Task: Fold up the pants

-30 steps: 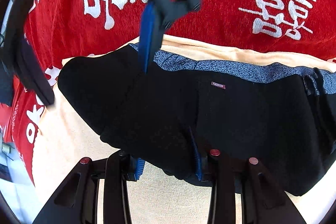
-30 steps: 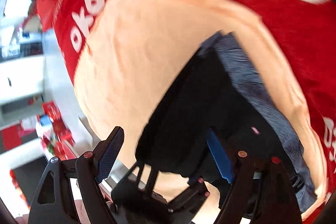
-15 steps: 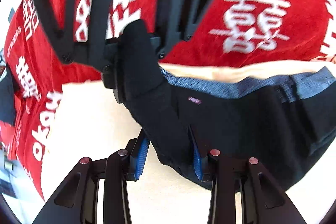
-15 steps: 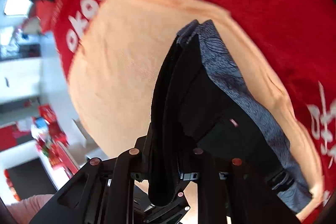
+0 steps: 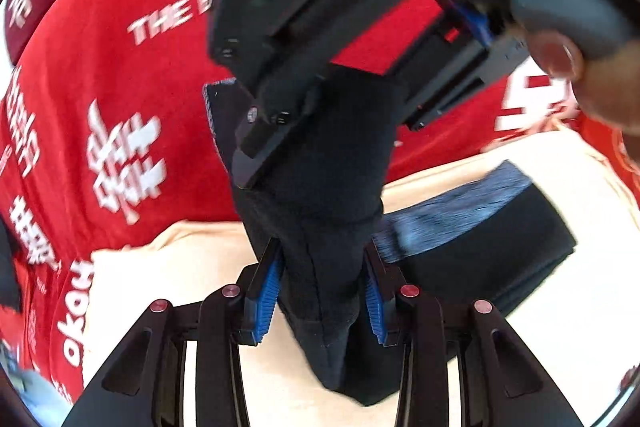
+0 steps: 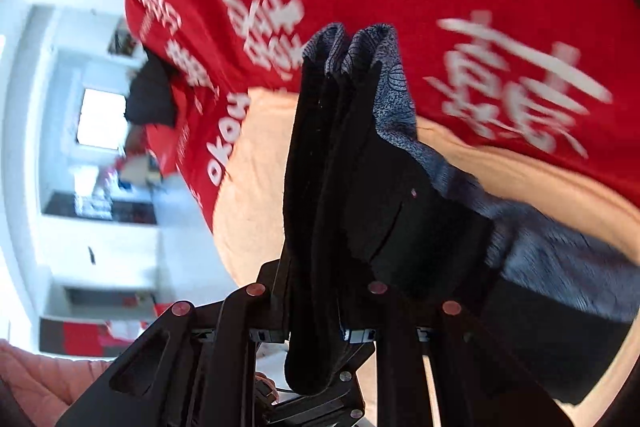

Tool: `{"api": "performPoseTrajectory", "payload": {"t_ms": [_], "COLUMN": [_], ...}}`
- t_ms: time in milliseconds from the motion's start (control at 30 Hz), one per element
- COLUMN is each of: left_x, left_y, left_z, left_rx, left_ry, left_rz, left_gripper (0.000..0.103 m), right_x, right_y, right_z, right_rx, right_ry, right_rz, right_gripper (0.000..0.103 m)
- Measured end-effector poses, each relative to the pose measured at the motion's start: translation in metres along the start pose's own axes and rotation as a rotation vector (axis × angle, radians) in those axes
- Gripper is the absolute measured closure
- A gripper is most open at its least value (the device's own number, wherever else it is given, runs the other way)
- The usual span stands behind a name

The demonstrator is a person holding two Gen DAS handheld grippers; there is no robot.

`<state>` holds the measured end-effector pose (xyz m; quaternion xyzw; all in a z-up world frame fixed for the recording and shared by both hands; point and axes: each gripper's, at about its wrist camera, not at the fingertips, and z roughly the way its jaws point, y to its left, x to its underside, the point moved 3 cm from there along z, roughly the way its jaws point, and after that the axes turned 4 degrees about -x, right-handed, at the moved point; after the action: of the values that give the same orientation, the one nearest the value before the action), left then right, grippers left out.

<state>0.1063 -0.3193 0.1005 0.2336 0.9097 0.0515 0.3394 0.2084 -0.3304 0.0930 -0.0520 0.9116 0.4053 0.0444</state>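
The left gripper (image 5: pixel 324 291) is clenched on a fold of the black pants (image 5: pixel 332 187); the right gripper (image 6: pixel 320 291) clamps them too, lifting them above the peach towel (image 5: pixel 168 267) on red cloth (image 5: pixel 120 67).

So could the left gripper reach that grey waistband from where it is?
Probably not yet: the left gripper is clamped on the black pants, and the grey waistband lies off to the side.

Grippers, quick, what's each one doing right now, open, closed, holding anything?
Left gripper: closed on a bunched fold of the black pants.
Right gripper: closed on the pants' stacked layers near the grey waistband.
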Motion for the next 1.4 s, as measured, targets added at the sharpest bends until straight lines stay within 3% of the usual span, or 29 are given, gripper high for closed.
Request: {"api": "performPoseTrajectory", "payload": {"t_ms": [233,400,667,733,833,1067,1200,1267,1300,1333,1400], "left_x": [-0.018,-0.014,0.027,0.036,0.041,0.038,0.027,0.023,0.024,0.024,0.026], "left_y": [-0.081,-0.142,-0.202,-0.212,-0.212,-0.184,-0.148,-0.127,-0.12,-0.107,-0.09], "left_z": [-0.014,-0.003,0.041,0.047,0.048,0.032,0.03,0.035,0.038,0.046,0.055], "left_rx": [0.059,0.1,0.091,0.08,0.124,0.202,0.165,0.123,0.114,0.107,0.119], "left_ry": [-0.024,0.02,0.143,0.159,0.177,0.207,0.226,0.239,0.253,0.271,0.301], "left_rz": [0.119,0.2,0.294,0.316,0.299,0.191,0.093,0.044,0.029,-0.006,-0.058], "left_gripper": [0.064,0.064,0.064,0.054,0.029,0.028,0.028,0.026,0.014,0.013,0.013], "right_x": [0.057,0.098,0.157,0.165,0.172,0.176,0.158,0.151,0.151,0.15,0.153], "right_y": [-0.059,-0.119,-0.225,-0.242,-0.258,-0.257,-0.241,-0.243,-0.245,-0.245,-0.243], "right_z": [-0.076,-0.111,-0.099,-0.093,-0.085,-0.093,-0.102,-0.105,-0.106,-0.107,-0.11], "right_rx": [-0.079,-0.114,-0.142,-0.149,-0.149,-0.086,0.004,0.099,0.148,0.22,0.281], "right_ry": [-0.164,-0.24,-0.265,-0.265,-0.269,-0.282,-0.281,-0.267,-0.26,-0.249,-0.237], "right_rz": [0.086,0.184,0.343,0.364,0.38,0.354,0.279,0.283,0.278,0.265,0.258], "right_gripper": [0.084,0.084,0.084,0.084,0.084,0.082,0.082,0.082,0.082,0.082,0.081]}}
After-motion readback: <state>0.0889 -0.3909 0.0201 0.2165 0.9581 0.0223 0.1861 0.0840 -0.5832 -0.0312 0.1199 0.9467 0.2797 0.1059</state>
